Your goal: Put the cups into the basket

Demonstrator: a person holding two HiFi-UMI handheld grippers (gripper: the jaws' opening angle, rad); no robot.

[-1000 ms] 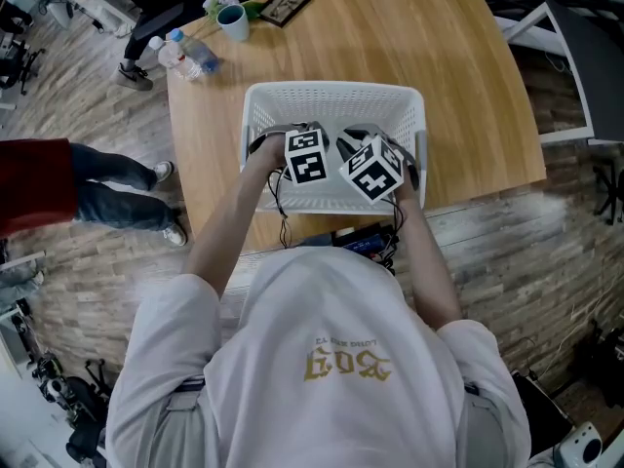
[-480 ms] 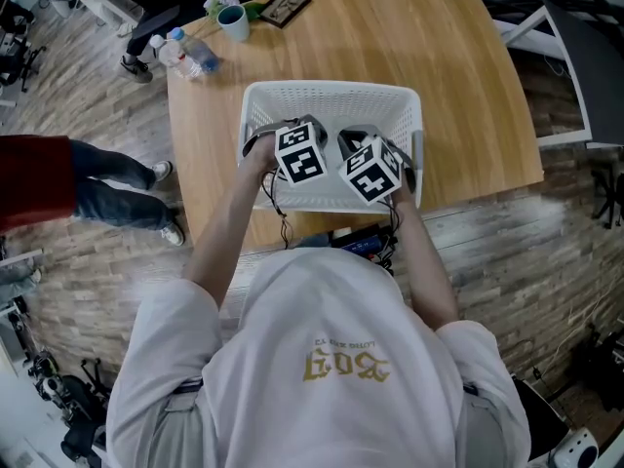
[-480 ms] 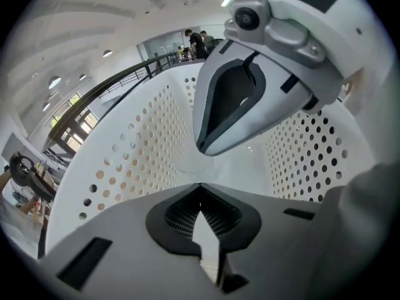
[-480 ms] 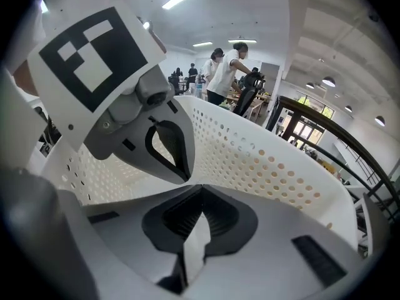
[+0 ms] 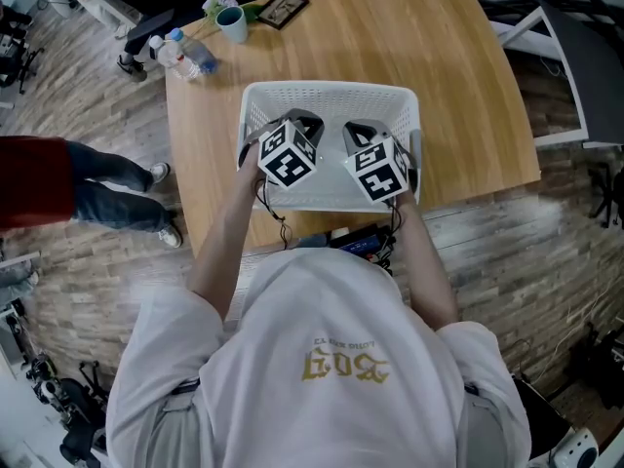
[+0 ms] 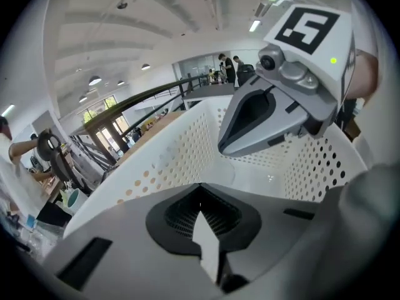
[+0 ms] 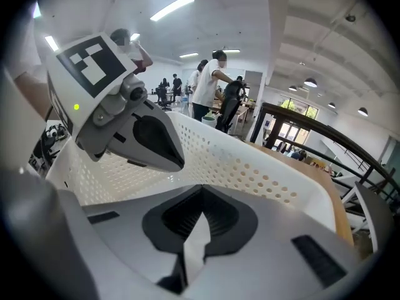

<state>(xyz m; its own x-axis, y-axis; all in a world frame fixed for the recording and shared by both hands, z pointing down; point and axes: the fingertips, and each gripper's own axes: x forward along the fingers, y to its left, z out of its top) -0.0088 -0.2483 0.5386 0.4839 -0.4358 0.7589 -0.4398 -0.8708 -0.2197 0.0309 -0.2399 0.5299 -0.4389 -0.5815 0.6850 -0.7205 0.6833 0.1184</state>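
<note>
- Both grippers are parked over the white perforated basket (image 5: 331, 88), which sits mid-frame on the wooden worktop (image 5: 439, 57) in the head view.
- The left gripper (image 5: 306, 120) is on the left side of the basket, tilted down into it. Its own view shows the jaws pressed together with nothing between them.
- Same deal for the right gripper (image 5: 355, 131) on the right side: jaws closed and empty, pointing down at the basket's inside wall.
- The two are close to each other but not touching, and each one shows up in the other's view.
- The only cup I can clearly spot is a teal cup (image 5: 233, 21) in the upper left of the frame. It stands upright on the worktop, well apart from the basket.
- Might be something pale on the basket floor, but honestly I can't tell because the grippers cover most of it.
- Just left of the cup are a couple of water bottles (image 5: 185, 54), with a picture frame (image 5: 284, 6) to its right.
</note>
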